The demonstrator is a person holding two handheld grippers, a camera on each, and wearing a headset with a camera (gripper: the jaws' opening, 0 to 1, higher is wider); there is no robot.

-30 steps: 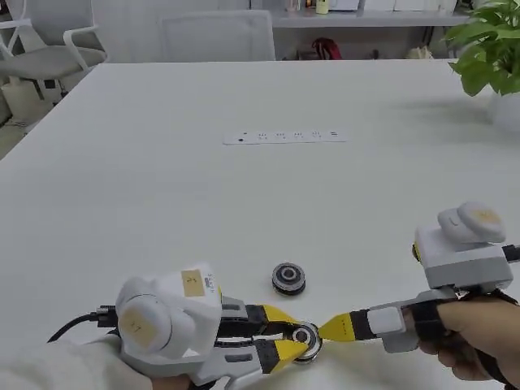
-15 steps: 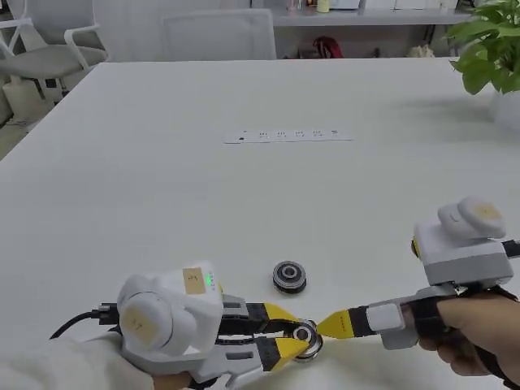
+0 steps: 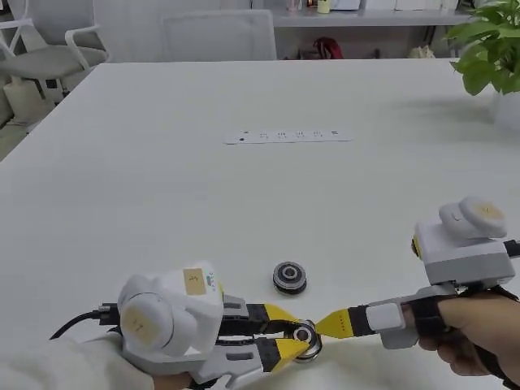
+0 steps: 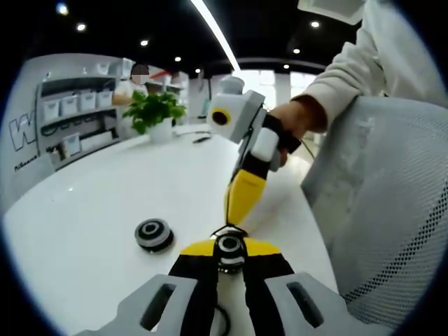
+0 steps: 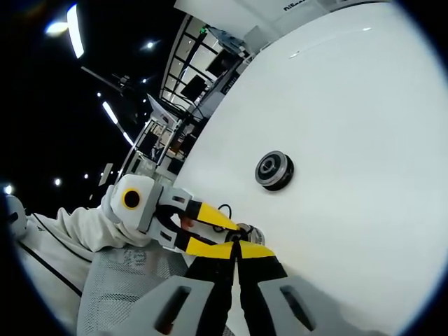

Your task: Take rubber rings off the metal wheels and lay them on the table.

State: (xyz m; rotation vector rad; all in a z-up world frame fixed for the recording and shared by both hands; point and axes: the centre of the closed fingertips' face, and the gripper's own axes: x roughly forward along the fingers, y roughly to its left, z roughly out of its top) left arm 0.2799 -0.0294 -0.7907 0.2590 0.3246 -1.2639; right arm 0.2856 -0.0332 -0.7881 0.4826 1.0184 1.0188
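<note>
A small metal wheel [image 3: 305, 334] is held just above the white table [image 3: 244, 203] near its front edge, with my left gripper [image 3: 296, 339] shut on it. In the left gripper view the wheel [image 4: 229, 247] sits between the yellow-tipped jaws. My right gripper [image 3: 322, 327] comes in from the right, its jaws pressed together at the wheel's rim, pinching a thin black rubber ring [image 4: 225, 229]. A second wheel [image 3: 289, 277] with its black ring on lies flat on the table just behind; it also appears as the wheel [image 5: 274, 170] in the right gripper view.
A white power strip [image 3: 286, 136] lies mid-table. A green plant [image 3: 487, 49] stands at the far right edge. Office chairs [image 3: 49, 49] are beyond the far left corner. A grey mesh chair back [image 4: 392, 210] is close behind the person.
</note>
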